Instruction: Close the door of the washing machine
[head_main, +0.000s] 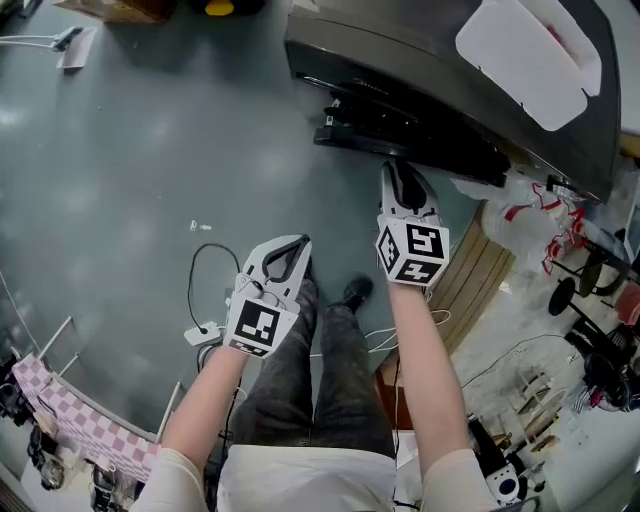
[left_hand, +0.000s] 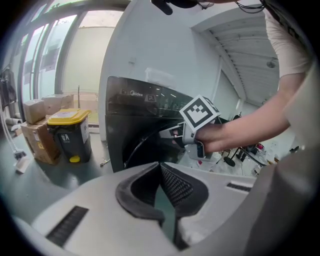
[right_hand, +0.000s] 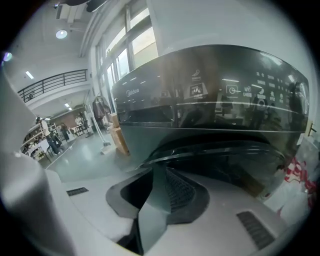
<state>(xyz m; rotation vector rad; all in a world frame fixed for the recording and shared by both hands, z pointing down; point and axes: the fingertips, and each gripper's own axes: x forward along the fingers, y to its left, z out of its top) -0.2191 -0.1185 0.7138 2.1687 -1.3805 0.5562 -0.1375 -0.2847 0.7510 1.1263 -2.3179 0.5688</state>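
The dark-fronted washing machine (head_main: 420, 60) stands at the top right of the head view. Its round door (head_main: 400, 130) juts out from the front, slightly ajar. My right gripper (head_main: 402, 172) is just before the door, fingertips together and nothing between them. In the right gripper view its jaws (right_hand: 156, 169) point at the door's curved rim (right_hand: 220, 150) below the control panel. My left gripper (head_main: 298, 243) hangs over the floor, back from the machine, also shut and empty. The left gripper view shows its jaws (left_hand: 160, 165), the machine (left_hand: 140, 125) and the right gripper's marker cube (left_hand: 200, 112).
A cable and a power strip (head_main: 200, 325) lie on the grey floor by my left leg. White bags (head_main: 520, 220) and a wooden pallet (head_main: 480, 270) sit right of the machine. A yellow-lidded bin (left_hand: 70, 135) and cardboard boxes (left_hand: 37, 130) stand to its left.
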